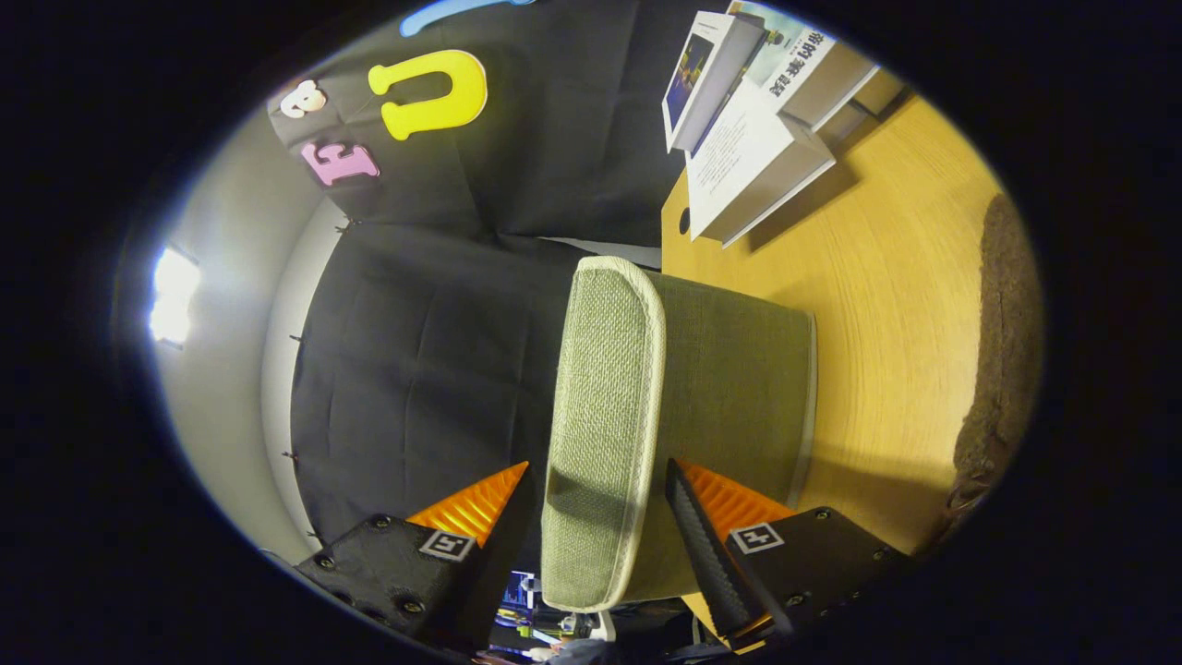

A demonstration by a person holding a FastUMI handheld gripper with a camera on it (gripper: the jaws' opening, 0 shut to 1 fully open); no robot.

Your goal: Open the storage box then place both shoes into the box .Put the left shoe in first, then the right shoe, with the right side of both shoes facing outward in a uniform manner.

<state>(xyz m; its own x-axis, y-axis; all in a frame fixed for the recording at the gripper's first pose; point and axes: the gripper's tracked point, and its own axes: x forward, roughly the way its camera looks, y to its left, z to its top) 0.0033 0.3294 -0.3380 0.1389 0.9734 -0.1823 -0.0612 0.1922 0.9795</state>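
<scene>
Two fingers of the gripper (598,494) stand apart, the green fabric storage box (683,406) lid edge between them, unclamped; books (748,129) lie beyond on the wooden table (905,305)

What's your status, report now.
Tool open, fingers astride the box lid. Storage box on the table, lid unopened. Books beyond, nothing blocking.

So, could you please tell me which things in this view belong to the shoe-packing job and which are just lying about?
Part of the job:
- green woven fabric storage box, lid closed, lying between the fingers
- gripper, fingers open on either side of the lid, not pressing it

Just lying about:
- white books beyond the box
- brown fuzzy thing beside the box
- wooden table
</scene>
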